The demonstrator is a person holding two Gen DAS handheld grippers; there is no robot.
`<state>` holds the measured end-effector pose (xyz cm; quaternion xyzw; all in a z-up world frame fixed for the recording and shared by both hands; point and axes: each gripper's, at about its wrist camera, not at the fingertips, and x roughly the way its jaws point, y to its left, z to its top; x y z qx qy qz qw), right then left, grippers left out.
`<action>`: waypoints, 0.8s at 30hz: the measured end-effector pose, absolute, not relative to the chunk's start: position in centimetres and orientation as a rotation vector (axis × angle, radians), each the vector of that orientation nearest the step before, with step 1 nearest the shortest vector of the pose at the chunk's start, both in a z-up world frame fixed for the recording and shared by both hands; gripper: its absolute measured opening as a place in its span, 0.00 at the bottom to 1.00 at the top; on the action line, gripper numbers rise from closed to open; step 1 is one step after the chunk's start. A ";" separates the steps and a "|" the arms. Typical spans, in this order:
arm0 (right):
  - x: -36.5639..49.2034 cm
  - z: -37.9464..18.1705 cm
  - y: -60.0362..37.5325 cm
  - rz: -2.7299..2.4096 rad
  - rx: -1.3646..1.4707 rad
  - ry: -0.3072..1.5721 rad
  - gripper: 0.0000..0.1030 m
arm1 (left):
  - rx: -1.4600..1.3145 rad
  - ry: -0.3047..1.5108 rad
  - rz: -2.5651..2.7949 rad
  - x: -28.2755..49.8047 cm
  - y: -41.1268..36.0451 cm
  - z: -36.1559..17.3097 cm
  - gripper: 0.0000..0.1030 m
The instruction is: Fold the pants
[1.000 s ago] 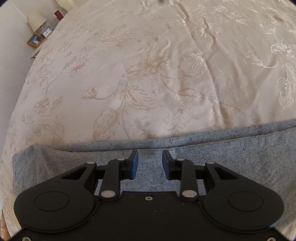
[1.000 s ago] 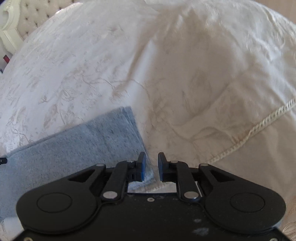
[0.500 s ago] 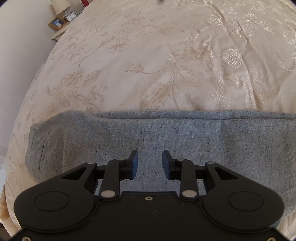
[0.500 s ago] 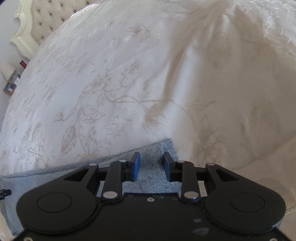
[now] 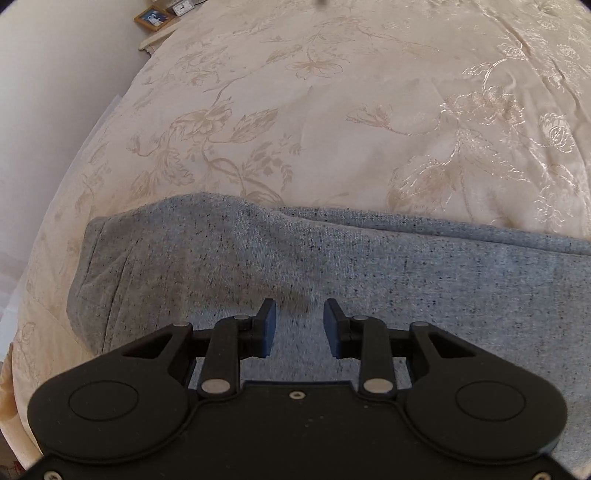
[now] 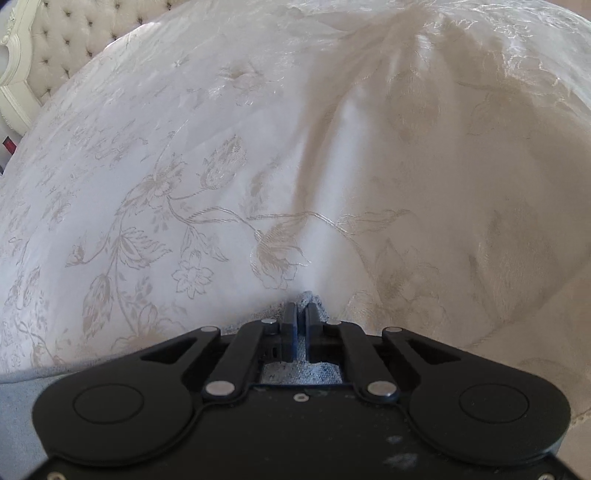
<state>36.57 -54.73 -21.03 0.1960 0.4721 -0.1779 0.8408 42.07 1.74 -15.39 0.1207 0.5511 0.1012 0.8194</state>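
A: Right wrist view, and the right tongs are clenched on a small tuft of the grey speckled knit pants, which lie on the bed. Only that pinched corner pokes out past the tips.

B: The rest is mostly hidden under the black body of the tool; there's a bit through the gap behind the fingers and a pale grey strip cut off at the far left edge.

A: Left wrist view gives what that one can't: the pants stretched across the cream floral-embroidered bedspread, one rounded end at the left, the other running out of frame on the right.

B: And the left tongs?

A: Released, jaws apart, over the grey cloth with nothing pinched. Whether the tips touch the fabric, I can't tell.

B: Far left corner there, a small wooden picture frame and a clock, both half cut off.

A: The right view alone has the cream tufted headboard far left, and deep creases in the bedspread.
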 end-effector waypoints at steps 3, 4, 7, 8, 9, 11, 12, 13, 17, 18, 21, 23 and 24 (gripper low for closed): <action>36.4 -20.9 -54.5 -0.427 0.402 0.987 0.03 | 0.289 1.158 0.190 43.8 2.4 -16.4 0.40; 36.3 -20.8 -54.3 -0.442 0.400 0.980 0.03 | 0.297 1.156 0.193 44.4 2.7 -16.8 0.40; 36.5 -20.5 -54.0 -0.489 0.357 0.970 0.02 | 0.301 1.159 0.207 46.8 4.1 -17.8 0.40; 36.6 -20.4 -54.1 -0.510 0.355 0.967 0.02 | 0.304 1.161 0.204 47.4 4.5 -18.2 0.40; 36.7 -20.4 -54.2 -0.543 0.340 0.963 0.00 | 0.319 1.158 0.205 48.1 4.9 -18.5 0.40; 36.6 -20.5 -55.2 -0.616 0.315 0.968 0.01 | 0.352 1.141 0.197 49.0 5.1 -19.0 0.39; 36.4 -20.8 -55.9 -0.630 0.347 0.980 0.01 | 0.377 1.133 0.183 49.2 5.0 -19.2 0.39; 36.0 -20.6 -56.3 -0.647 0.360 0.971 0.01 | 0.409 1.120 0.172 49.3 4.8 -19.3 0.39; 33.5 -17.5 -54.9 -0.613 0.362 0.896 0.03 | 0.447 1.090 0.122 48.7 4.7 -17.8 0.39; 33.0 -16.8 -54.0 -0.587 0.351 0.889 0.03 | 0.415 1.082 0.107 48.3 5.1 -16.8 0.39; 31.0 -14.7 -50.1 -0.493 0.309 0.873 0.07 | 0.321 1.075 0.089 46.0 6.6 -13.8 0.39; 29.7 -13.8 -47.3 -0.425 0.324 0.866 0.08 | 0.282 1.066 0.070 43.7 7.5 -12.1 0.39; 29.1 -13.6 -45.9 -0.398 0.336 0.865 0.09 | 0.271 1.063 0.062 42.2 8.1 -11.3 0.40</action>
